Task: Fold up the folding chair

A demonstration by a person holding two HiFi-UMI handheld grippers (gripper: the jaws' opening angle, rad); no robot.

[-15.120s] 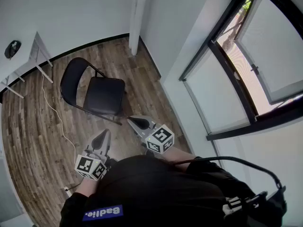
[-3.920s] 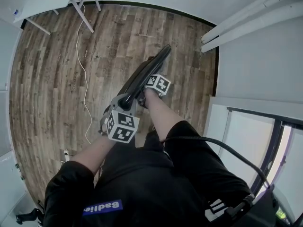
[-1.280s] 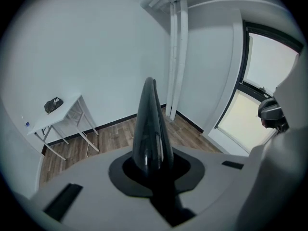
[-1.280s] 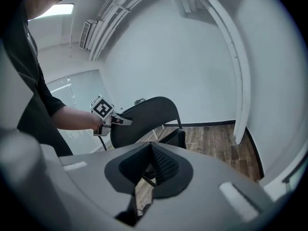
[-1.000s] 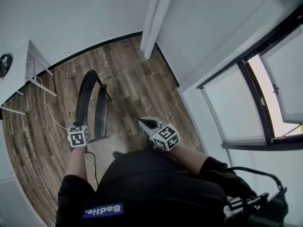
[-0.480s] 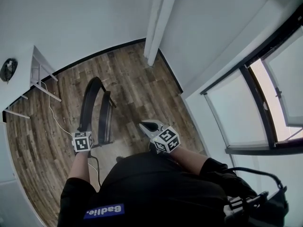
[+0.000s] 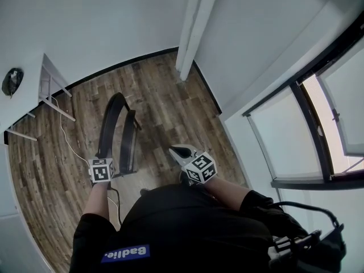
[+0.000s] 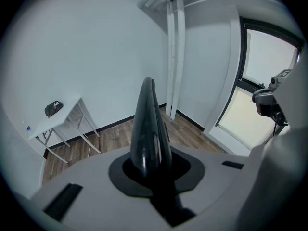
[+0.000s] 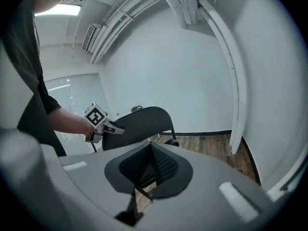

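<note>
Head view: the left gripper point(image 7: 103, 159) is seen left of centre, its jaws clamped on the edge of the folding chair point(image 7: 108, 124), which is folded flat and stood upright on the wooden floor point(image 7: 165, 95). The right gripper point(image 7: 178, 151) is held just right of centre, apart from the chair, its jaws parted with nothing between them; floor is seen through the gap. A white cable point(image 7: 68, 144) is trailed left of the chair, and a white table point(image 7: 25, 104) is placed at the upper left.
</note>
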